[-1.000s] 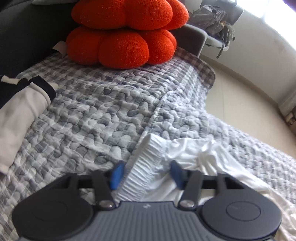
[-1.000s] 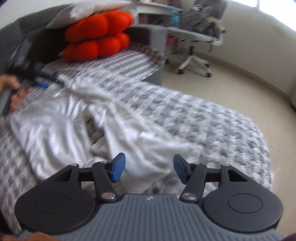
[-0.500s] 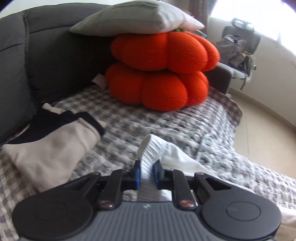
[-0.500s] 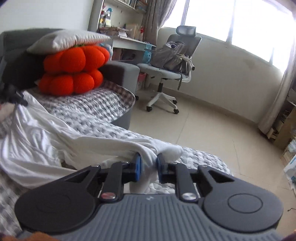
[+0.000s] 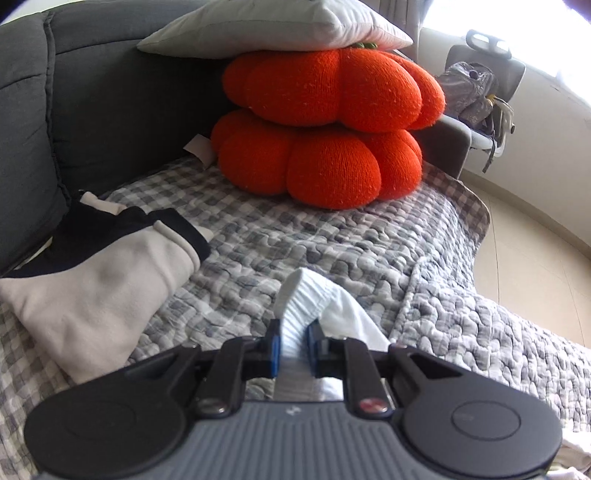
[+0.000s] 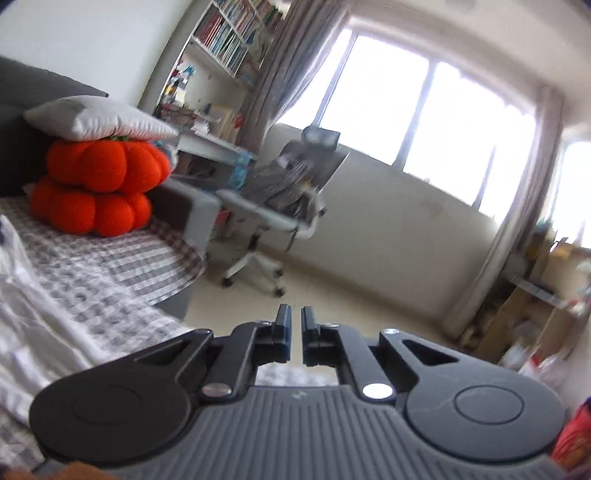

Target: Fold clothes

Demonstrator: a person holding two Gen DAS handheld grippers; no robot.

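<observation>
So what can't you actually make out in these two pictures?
Left wrist view: most of the white garment lies behind the left gripper clamped on it, so its type is unclear.
Left wrist view: the beige garment is cut off by the left edge.
Right wrist view: no cloth shows in the shut right gripper; its body hides anything below.
Right wrist view: the bookshelf is blurred, titles unreadable.

No words, numbers or brand names can be read anywhere. The book spines on the bookshelf point(image 6: 229, 33) are too blurred to make out, and the small white tag point(image 5: 199, 149) behind the orange pumpkin cushion point(image 5: 321, 162) looks blank.
</observation>
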